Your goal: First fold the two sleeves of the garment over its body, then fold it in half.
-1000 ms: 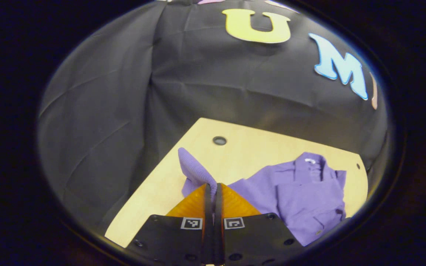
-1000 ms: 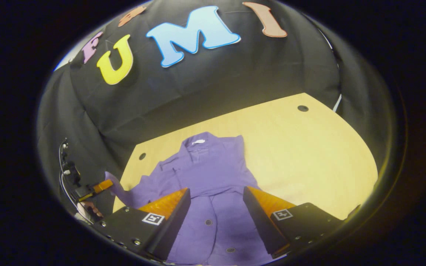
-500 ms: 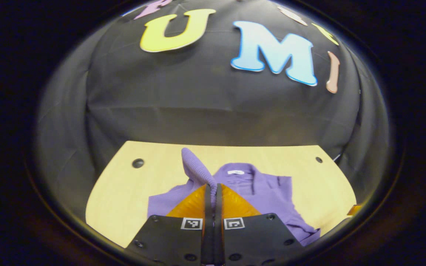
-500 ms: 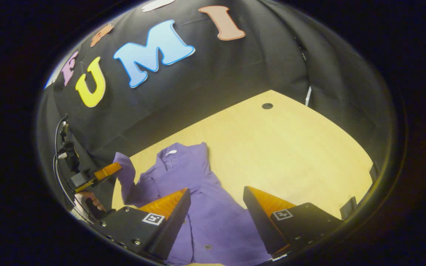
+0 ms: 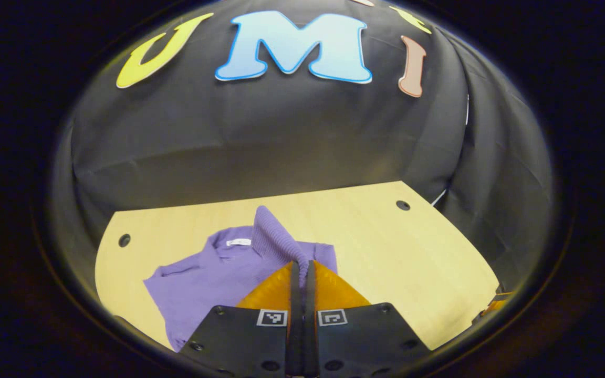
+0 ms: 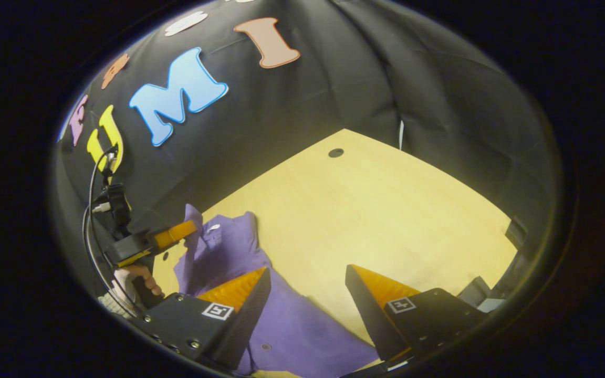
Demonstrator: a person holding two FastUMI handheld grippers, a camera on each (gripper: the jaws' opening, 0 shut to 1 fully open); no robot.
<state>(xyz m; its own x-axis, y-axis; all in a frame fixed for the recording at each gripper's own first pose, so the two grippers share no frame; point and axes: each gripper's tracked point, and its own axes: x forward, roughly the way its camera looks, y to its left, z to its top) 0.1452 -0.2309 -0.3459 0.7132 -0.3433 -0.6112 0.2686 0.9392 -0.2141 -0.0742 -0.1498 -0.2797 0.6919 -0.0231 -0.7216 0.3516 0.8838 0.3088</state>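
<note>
1. Both views are lit dimly and evenly; no bright light source can be made out.
2. The wooden table (image 5: 386, 252) is rendered as the brightest area, with a mild sheen at the centre of the right gripper view (image 6: 386, 210).
3. Strong fisheye bending is seen: straight table edges are curved toward the frame's rim.
4. Brightness is lost toward the edges of each round picture.
5. Soft focus is noted at the lower left of the right gripper view, where a hand (image 6: 137, 278) is blurred.
6. Only faint shadows are cast by the purple garment (image 5: 213, 273).
</note>
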